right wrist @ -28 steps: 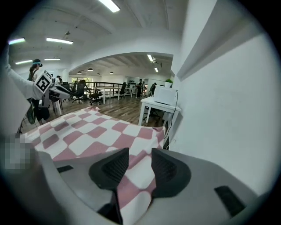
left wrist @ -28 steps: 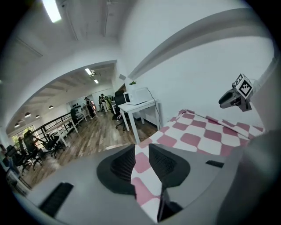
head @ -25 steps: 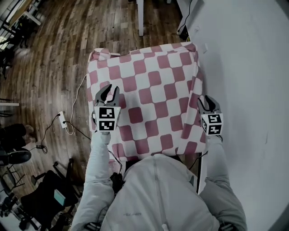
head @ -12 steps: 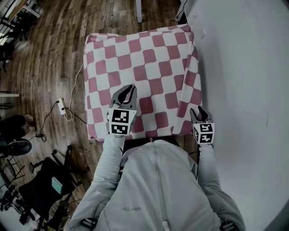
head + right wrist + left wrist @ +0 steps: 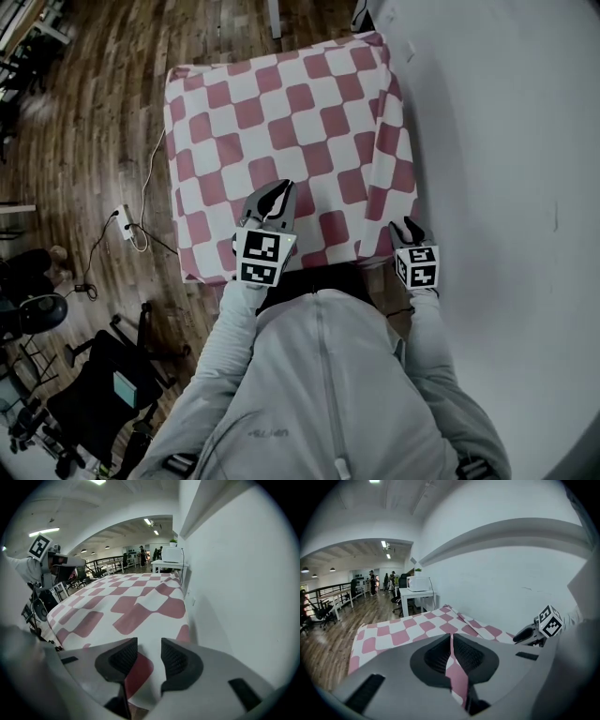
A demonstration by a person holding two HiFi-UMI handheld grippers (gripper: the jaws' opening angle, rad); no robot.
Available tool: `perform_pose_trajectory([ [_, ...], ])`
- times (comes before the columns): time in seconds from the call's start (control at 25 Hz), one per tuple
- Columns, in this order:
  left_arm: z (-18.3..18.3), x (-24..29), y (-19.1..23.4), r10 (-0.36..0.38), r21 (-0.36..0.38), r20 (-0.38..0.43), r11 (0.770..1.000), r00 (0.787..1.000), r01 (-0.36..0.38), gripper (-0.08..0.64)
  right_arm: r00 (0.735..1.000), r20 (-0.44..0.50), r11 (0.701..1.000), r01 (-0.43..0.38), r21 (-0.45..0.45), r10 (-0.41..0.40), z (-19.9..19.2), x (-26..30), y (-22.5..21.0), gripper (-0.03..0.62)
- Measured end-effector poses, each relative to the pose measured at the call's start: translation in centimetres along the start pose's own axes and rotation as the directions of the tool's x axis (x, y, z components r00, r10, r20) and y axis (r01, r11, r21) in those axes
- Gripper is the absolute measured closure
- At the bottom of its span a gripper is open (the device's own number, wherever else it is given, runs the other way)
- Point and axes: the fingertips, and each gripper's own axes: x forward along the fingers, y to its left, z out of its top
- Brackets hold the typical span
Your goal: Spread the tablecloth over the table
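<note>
Pink-and-white checked fabric tablecloth [image 5: 281, 103] lies opened out over the desk (the desk itself is fully hidden under it). The top looks flat, with the far corners hanging and the left edge drooping toward the brown wooden plank floor [image 5: 84, 122]. The right side of the cloth runs close along the white wall [image 5: 506, 141], and a strip of it drops down on that side.

Left tool [image 5: 272, 195] is at the near edge, toward the middle. Its own view shows it clenched on a thin raised fold of the tablecloth [image 5: 401, 632], a narrow pink-and-white strip squeezed between the two pads of the left tool [image 5: 451, 644]. Likely reason: pinching a fold gives purchase to drag the near hem toward the person and take slack out of the top.

Right tool [image 5: 408, 227] is at the near right corner, beside the wall. In its own view the jaws of the right tool [image 5: 149, 654] stand apart. The tablecloth [image 5: 122, 597] passes flat between and beneath them, and nothing looks nipped, so it counts as released. It is probably poised there to take that corner.

Judgement: the spreading is nearly complete. What remains seems to be evening the overhang at the near edge. Pulling from the left alone could skew the checks.
</note>
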Motion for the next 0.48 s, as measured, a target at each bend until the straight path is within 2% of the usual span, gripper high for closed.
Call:
perform_pose_trajectory([
  [0.2,-0.2,0.2,-2.6,-0.059,0.023,0.001,0.998,0.998,0.059,0.520,1.000,-0.008,0.999,-0.002,-0.046,0.001,-0.3,0.2,0.5,0.441],
  [0.48,-0.7,0.9,-6.0,-0.136,0.062,-0.018,0.989,0.991,0.137,0.520,0.999,-0.041,0.997,-0.001,-0.077,-0.003,-0.2,0.4,0.9,0.564],
])
